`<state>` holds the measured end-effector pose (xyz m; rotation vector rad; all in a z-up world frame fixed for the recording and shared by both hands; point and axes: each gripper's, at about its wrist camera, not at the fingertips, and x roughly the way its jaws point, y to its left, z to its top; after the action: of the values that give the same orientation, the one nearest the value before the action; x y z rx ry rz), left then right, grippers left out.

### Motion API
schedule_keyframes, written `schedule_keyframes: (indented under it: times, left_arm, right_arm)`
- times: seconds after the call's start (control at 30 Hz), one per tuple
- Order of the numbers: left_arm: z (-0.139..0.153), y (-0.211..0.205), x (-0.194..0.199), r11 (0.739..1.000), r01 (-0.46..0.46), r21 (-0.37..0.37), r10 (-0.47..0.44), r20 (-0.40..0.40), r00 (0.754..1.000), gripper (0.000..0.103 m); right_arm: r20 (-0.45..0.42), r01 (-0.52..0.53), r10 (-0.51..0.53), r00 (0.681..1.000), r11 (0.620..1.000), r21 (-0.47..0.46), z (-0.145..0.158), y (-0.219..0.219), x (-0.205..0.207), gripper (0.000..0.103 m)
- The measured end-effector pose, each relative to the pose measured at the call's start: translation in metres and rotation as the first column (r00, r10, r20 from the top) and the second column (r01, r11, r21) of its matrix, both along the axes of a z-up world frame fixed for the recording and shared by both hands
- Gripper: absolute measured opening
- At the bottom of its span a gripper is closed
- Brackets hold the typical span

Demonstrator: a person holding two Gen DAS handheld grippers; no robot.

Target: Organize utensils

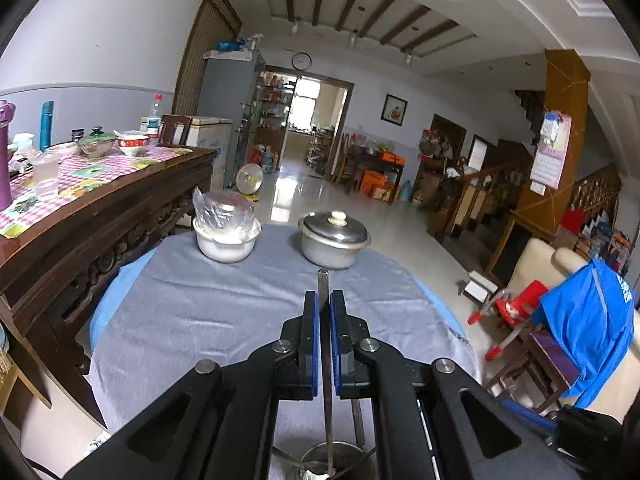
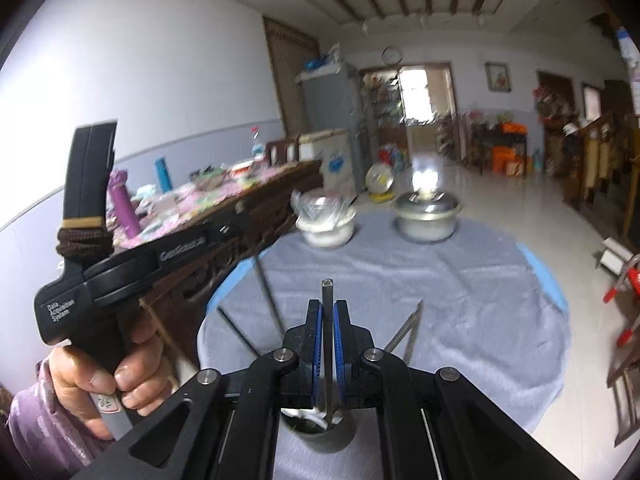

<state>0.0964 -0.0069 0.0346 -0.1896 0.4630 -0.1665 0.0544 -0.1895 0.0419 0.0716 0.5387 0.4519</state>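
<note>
Utensils: each gripper is clamped on one thin metal utensil handle. Left gripper (image 1: 324,300) — blue-padded fingers pressed together on a flat steel handle (image 1: 323,280) that juts past the fingertips and runs down into a round metal holder (image 1: 320,460) at the bottom edge of the left wrist view. Utensil type not identifiable; working end hidden.

Right gripper (image 2: 328,308) — same condition, closed on a dark flat handle (image 2: 327,292) whose lower end stands in a grey cylindrical cup (image 2: 328,436) directly beneath the fingers. Two or three further thin metal rods (image 2: 266,292) lean outward around it; right wrist view is motion-blurred.

Both sit over a round table under a grey cloth (image 1: 208,312). At its far edge: a white bowl with a plastic bag (image 1: 226,236), and beside it, apart, a lidded aluminium pot (image 1: 334,240). The person's left hand (image 2: 116,384) grips the left tool's handle.
</note>
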Motion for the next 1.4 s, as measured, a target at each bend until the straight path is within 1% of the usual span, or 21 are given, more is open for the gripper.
schedule_keyframes:
  times: [0.07,0.1,0.17,0.2,0.27,0.33,0.4,0.43,0.53,0.57,0.63,0.67,0.7,0.8,0.9,0.97,1.07,1.17,1.3,1.33,1.4]
  left_arm:
    - [-0.001,-0.005,0.002,0.999,0.018,0.036,-0.016,-0.038,0.999,0.006]
    - [0.003,-0.005,0.000,0.998,0.031,0.057,-0.029,-0.035,0.999,0.008]
    - [0.020,-0.003,-0.006,0.996,0.028,0.089,-0.029,0.002,1.000,0.013]
    - [0.034,0.000,-0.012,0.995,0.017,0.100,-0.021,0.037,0.999,0.017]
    - [0.064,0.010,-0.025,0.994,0.004,0.108,-0.017,0.117,0.993,0.021]
    - [0.101,0.025,-0.045,0.993,-0.029,0.112,0.003,0.218,0.976,0.025]
    - [0.126,0.036,-0.060,0.991,-0.059,0.118,0.023,0.285,0.958,0.042]
    - [0.141,0.043,-0.069,0.990,-0.082,0.118,0.040,0.326,0.944,0.045]
    - [0.163,0.057,-0.084,0.984,-0.125,0.127,0.066,0.391,0.918,0.047]
    - [0.166,0.062,-0.087,0.981,-0.138,0.134,0.073,0.404,0.912,0.051]
    - [0.166,0.070,-0.085,0.977,-0.162,0.140,0.093,0.408,0.908,0.054]
    - [0.162,0.075,-0.081,0.975,-0.173,0.141,0.105,0.394,0.913,0.054]
    - [0.155,0.080,-0.073,0.975,-0.173,0.142,0.111,0.362,0.926,0.054]
    - [0.131,0.091,-0.041,0.976,-0.162,0.144,0.123,0.249,0.961,0.054]
    - [0.103,0.102,-0.010,0.975,-0.158,0.155,0.137,0.138,0.981,0.054]
    - [0.079,0.110,0.014,0.977,-0.149,0.149,0.142,0.056,0.988,0.054]
    - [0.044,0.116,0.045,0.978,-0.145,0.153,0.153,-0.042,0.987,0.054]
    - [0.008,0.124,0.075,0.981,-0.132,0.144,0.152,-0.137,0.979,0.054]
    - [-0.037,0.121,0.111,0.984,-0.109,0.139,0.141,-0.250,0.958,0.054]
    - [-0.044,0.118,0.117,0.985,-0.102,0.139,0.136,-0.264,0.955,0.054]
    - [-0.066,0.111,0.132,0.986,-0.078,0.144,0.119,-0.304,0.945,0.054]
  right_arm:
    - [-0.052,-0.005,0.006,0.999,1.000,0.031,-0.004,-0.002,0.004,0.007]
    - [-0.062,-0.010,0.013,0.998,0.999,0.049,-0.001,-0.005,0.005,0.007]
    - [-0.052,-0.008,0.012,0.999,0.997,0.071,0.015,-0.012,0.006,0.008]
    - [-0.016,0.006,-0.005,1.000,0.997,0.079,0.027,-0.017,0.004,0.008]
    - [0.071,0.034,-0.042,0.997,0.994,0.104,0.055,-0.030,-0.002,0.008]
    - [0.134,0.066,-0.085,0.987,0.988,0.141,0.081,-0.045,-0.010,0.008]
    - [0.197,0.089,-0.127,0.972,0.978,0.191,0.107,-0.063,-0.019,0.008]
    - [0.219,0.102,-0.148,0.964,0.973,0.207,0.118,-0.070,-0.022,0.008]
    - [0.252,0.125,-0.185,0.950,0.963,0.239,0.134,-0.081,-0.029,0.008]
    - [0.255,0.138,-0.200,0.946,0.961,0.242,0.136,-0.084,-0.029,0.008]
    - [0.243,0.159,-0.219,0.945,0.957,0.244,0.134,-0.089,-0.024,0.008]
    - [0.218,0.166,-0.221,0.951,0.955,0.245,0.128,-0.092,-0.017,0.008]
    - [0.197,0.170,-0.220,0.955,0.955,0.243,0.125,-0.093,-0.011,0.008]
    - [0.083,0.197,-0.219,0.972,0.956,0.218,0.098,-0.096,0.020,0.008]
    - [-0.047,0.212,-0.207,0.977,0.959,0.187,0.060,-0.100,0.059,0.008]
    - [-0.140,0.211,-0.188,0.972,0.962,0.176,0.032,-0.102,0.084,0.008]
    - [-0.242,0.211,-0.171,0.955,0.966,0.151,-0.005,-0.104,0.119,0.008]
    - [-0.342,0.208,-0.148,0.928,0.968,0.144,-0.044,-0.104,0.158,0.008]
    - [-0.455,0.216,-0.134,0.880,0.967,0.133,-0.095,-0.100,0.210,0.008]
    - [-0.485,0.214,-0.125,0.865,0.968,0.134,-0.107,-0.098,0.224,0.011]
    - [-0.532,0.216,-0.115,0.839,0.967,0.133,-0.128,-0.095,0.247,0.011]
